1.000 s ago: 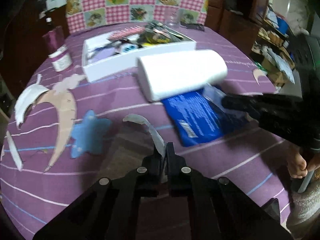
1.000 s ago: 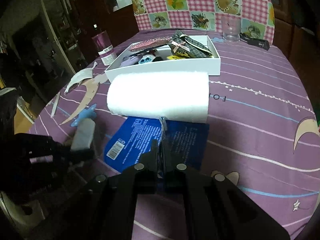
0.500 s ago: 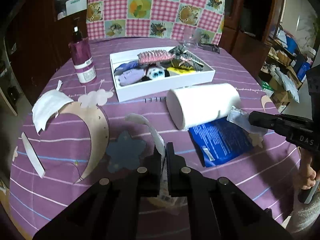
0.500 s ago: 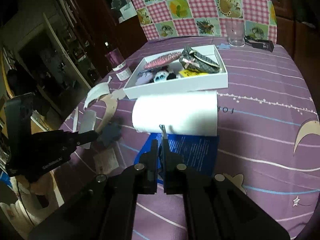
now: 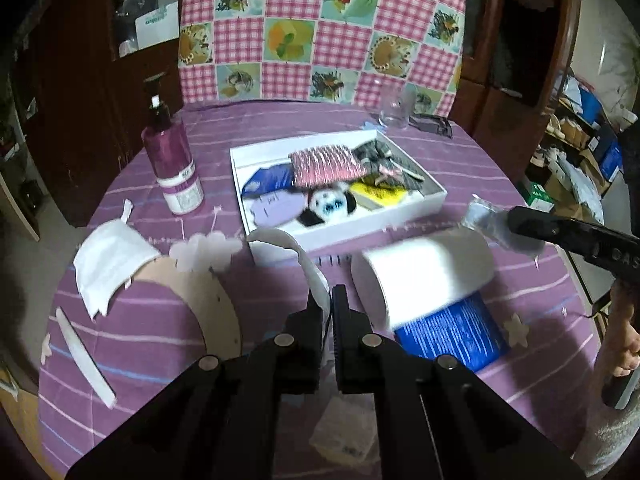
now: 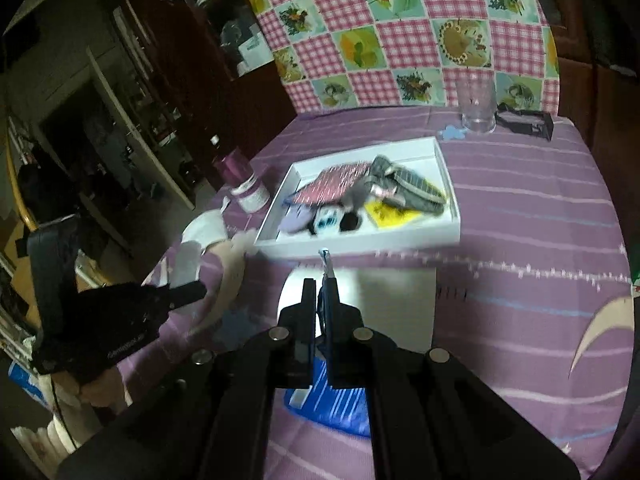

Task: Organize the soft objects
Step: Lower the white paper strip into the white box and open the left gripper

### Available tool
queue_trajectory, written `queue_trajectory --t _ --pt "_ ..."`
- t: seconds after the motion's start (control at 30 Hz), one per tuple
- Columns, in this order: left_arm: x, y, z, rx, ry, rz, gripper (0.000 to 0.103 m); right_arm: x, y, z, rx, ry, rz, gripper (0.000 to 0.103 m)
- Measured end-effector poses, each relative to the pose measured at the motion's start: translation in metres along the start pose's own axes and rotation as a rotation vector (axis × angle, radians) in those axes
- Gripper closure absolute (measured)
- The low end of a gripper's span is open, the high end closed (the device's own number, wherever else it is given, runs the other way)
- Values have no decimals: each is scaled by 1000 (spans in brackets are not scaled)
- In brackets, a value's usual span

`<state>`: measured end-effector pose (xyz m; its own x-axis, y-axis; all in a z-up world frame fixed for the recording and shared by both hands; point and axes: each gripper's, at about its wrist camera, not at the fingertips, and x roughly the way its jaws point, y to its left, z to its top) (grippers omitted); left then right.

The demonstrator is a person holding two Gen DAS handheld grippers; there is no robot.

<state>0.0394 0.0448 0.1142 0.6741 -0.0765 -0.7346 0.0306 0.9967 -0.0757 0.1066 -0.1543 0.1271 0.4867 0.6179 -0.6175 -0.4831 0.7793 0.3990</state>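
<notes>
A white box (image 5: pixel 434 200) on the purple table holds several soft items: a pink piece (image 5: pixel 326 162), a panda toy (image 5: pixel 332 204), a purple pouch (image 5: pixel 276 208). It also shows in the right wrist view (image 6: pixel 448 222). My left gripper (image 5: pixel 327 300) is shut on a thin white curled strip (image 5: pixel 296 254), held above the table in front of the box. My right gripper (image 6: pixel 319 290) is shut on a small clear packet (image 5: pixel 486 224), held above the white paper roll (image 5: pixel 424 276). A blue pack (image 5: pixel 448 336) lies under the roll.
A purple pump bottle (image 5: pixel 172 160) stands left of the box. A white cloth (image 5: pixel 112 264), a beige crescent (image 5: pixel 216 304) and a white stick (image 5: pixel 86 356) lie at the left. A glass (image 5: pixel 394 110) and a black item (image 5: pixel 434 124) stand at the far edge, before a chequered chair.
Both grippers have risen and pulled back from the table, each still holding its item. The box and roll now look farther away and lower in view.
</notes>
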Motion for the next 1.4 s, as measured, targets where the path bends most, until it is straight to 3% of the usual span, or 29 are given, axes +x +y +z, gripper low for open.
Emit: queue_trajectory --t 0.33,0.73,0.83,0.97,1.13,1.2,1.27,1.3,1.33,1.4 --pt "46 4 35 -62 5 7 100 55 -27 47 96 13 -34 98" --pt "121 15 64 -142 48 58 100 151 -58 65 315 217 64 98" --pt "138 15 60 -148 66 77 100 163 -58 63 329 219 62 98" --pt "155 23 54 -177 73 90 100 166 -64 58 326 157 -39 98" --pt "158 25 54 -200 36 69 99 157 -72 58 363 97 -17 98" --pt "154 22 54 -181 9 61 92 155 -69 60 342 104 -35 96" --pt "149 21 53 -174 -9 37 68 153 -65 61 314 116 -49 89" --pt "146 22 52 -185 -16 15 60 152 -63 62 308 120 -55 82" --pt "143 23 52 -202 -25 -6 45 149 -62 63 306 123 -65 77" --pt "134 26 51 -236 -57 -38 35 143 -61 63 304 106 -74 52"
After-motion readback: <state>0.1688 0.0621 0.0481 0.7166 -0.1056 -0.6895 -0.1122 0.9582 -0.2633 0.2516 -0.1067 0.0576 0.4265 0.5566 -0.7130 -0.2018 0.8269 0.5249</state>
